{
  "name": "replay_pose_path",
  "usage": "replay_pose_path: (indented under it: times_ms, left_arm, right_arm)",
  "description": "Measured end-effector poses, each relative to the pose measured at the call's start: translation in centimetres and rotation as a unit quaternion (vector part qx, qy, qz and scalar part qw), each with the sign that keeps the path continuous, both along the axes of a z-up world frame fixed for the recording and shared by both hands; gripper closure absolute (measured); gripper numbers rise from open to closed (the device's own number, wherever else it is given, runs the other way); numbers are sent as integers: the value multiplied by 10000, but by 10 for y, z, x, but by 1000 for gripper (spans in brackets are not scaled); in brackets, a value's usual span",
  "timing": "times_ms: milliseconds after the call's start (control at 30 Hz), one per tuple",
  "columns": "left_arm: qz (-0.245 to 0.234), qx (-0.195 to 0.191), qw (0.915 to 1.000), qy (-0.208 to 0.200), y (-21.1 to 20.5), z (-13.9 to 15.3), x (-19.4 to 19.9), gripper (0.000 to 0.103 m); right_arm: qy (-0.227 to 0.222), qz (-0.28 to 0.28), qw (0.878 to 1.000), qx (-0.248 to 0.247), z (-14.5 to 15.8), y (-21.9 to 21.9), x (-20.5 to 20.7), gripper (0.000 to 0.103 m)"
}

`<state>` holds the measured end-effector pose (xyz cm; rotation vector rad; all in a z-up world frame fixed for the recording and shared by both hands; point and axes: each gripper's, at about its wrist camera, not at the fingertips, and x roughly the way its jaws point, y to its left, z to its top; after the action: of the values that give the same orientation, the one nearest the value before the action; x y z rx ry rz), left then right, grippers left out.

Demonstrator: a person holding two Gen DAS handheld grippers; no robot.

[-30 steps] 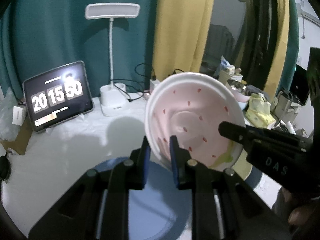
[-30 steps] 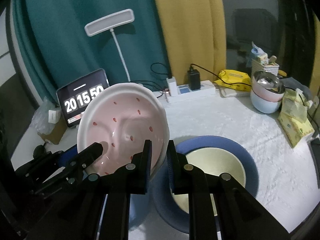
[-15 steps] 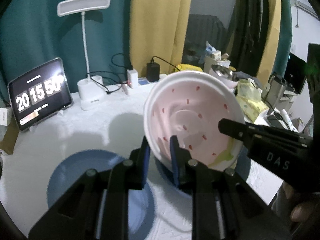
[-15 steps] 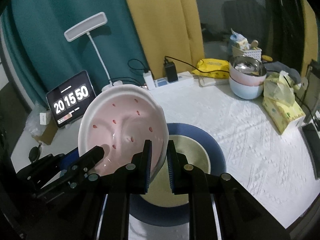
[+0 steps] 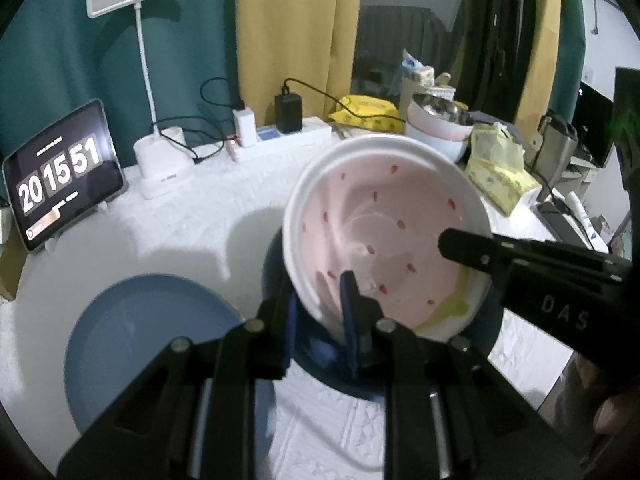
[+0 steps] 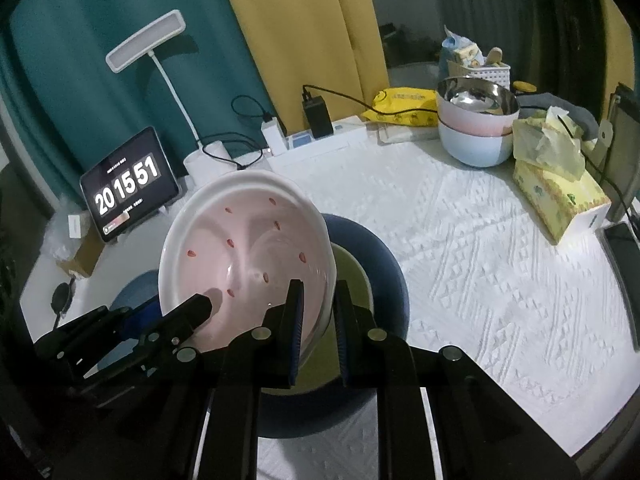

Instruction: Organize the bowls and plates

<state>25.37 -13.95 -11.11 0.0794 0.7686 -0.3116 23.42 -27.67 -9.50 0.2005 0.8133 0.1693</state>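
A pink bowl with red specks and a white rim is held tilted in the air by both grippers. My left gripper is shut on its near rim; my right gripper is shut on its right rim. The right gripper's finger shows in the left wrist view and the left gripper in the right wrist view. Below the bowl stands a dark blue plate with a yellow-green dish in it. A lighter blue plate lies to the left.
White tablecloth. At the back: tablet clock, desk lamp, power strip, stacked bowls with a steel one on top, tissue box, and a phone at the right edge.
Both grippers have carried the pink bowl rightward and lower, over the dark blue plate. The light blue plate is left behind. The clock went from 50 to 51.
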Motion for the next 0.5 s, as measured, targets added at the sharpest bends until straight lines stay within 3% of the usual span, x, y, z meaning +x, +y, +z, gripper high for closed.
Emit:
replay_pose_path:
  times_ms: [500]
  left_arm:
    - [-100, 170, 9996, 213, -5, -13, 4, 81]
  right_arm:
    - [336, 48, 9993, -180, -16, -1, 2, 84]
